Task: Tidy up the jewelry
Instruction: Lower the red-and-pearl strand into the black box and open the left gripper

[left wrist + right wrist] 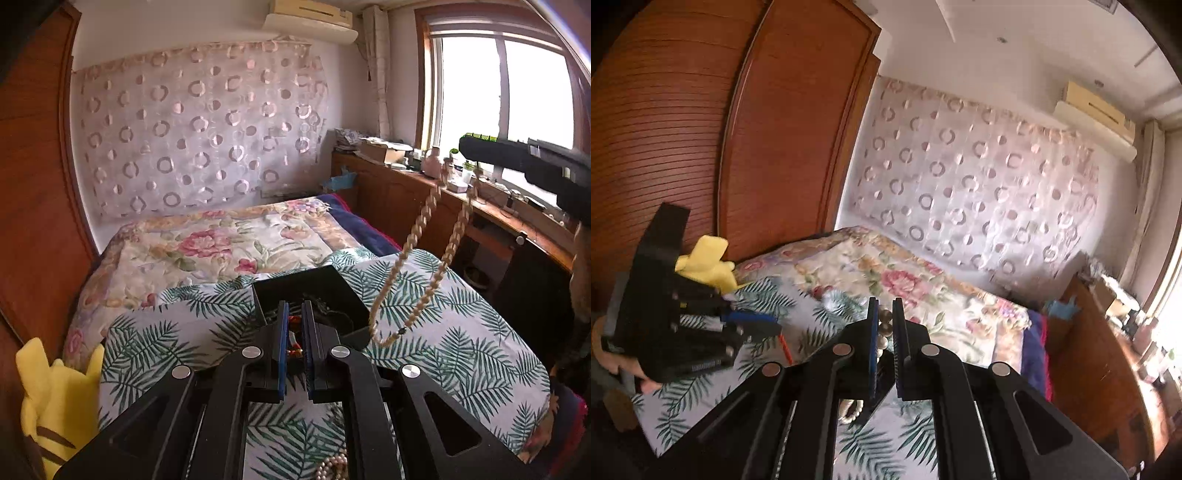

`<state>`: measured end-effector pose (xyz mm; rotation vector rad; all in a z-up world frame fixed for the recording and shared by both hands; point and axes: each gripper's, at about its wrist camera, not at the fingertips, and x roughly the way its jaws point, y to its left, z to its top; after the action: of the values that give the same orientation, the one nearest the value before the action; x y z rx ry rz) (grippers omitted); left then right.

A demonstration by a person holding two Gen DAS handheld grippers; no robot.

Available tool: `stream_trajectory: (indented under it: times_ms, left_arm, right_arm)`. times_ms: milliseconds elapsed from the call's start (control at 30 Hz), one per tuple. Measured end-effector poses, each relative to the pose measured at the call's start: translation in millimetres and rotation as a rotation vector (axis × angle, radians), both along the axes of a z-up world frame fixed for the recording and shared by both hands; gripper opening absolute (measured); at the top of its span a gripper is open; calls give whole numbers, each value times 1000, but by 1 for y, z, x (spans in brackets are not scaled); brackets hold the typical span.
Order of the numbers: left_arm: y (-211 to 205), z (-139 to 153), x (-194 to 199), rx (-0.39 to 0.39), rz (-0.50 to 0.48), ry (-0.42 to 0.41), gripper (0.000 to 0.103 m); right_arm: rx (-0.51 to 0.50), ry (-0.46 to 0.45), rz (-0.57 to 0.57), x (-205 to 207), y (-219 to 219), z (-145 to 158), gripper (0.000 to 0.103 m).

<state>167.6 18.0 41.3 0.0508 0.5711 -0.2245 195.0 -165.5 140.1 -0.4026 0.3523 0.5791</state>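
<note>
My left gripper [294, 321] is shut on a red-orange bead strand [294, 345], just over an open black box [325, 284] that stands on the palm-leaf cloth [461, 332]. Dark jewelry lies inside the box. My right gripper [885, 314] is shut on a cream bead necklace [884, 326]. In the left wrist view the right gripper [467, 146] is raised at the upper right, and the necklace [424, 229] hangs from it in a long loop down beside the box. The right wrist view shows the left gripper [770, 325] low at the left, with the red strand [785, 345] dangling from it.
A pearl piece [334, 467] lies on the cloth under my left gripper. A yellow plush toy [55, 398] sits at the cloth's left edge by the wooden wardrobe [701, 129]. A floral quilt [221, 247] covers the bed behind. A cluttered wooden ledge [406, 173] runs under the window.
</note>
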Motion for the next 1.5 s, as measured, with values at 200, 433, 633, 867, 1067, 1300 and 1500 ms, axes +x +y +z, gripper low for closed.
stream_trajectory:
  times_ms: [200,433,633,867,1067,1300,1500]
  left_arm:
    - [3,-9,22,0,14,27,6]
    - [5,-21,43,0,19,52,6]
    - [6,-25,57,-7,16,65,6]
    - [-1,-31,71,-5,6,77,6]
    - [-6,-37,80,-13,-5,85,6]
    - [-10,-52,91,-18,-18,114,7]
    - [-7,-64,92,-23,-15,138,15]
  right_arm:
    - [-23,-15,-25,29,14,14,8]
    - [-41,-12,-42,63,30,14,8]
    - [-80,24,-74,96,42,-14,8]
    - [-117,87,-118,131,45,-56,8]
    - [-75,66,-149,140,37,-54,8]
    - [-75,142,-102,150,38,-78,8]
    - [-84,243,-82,157,42,-116,8]
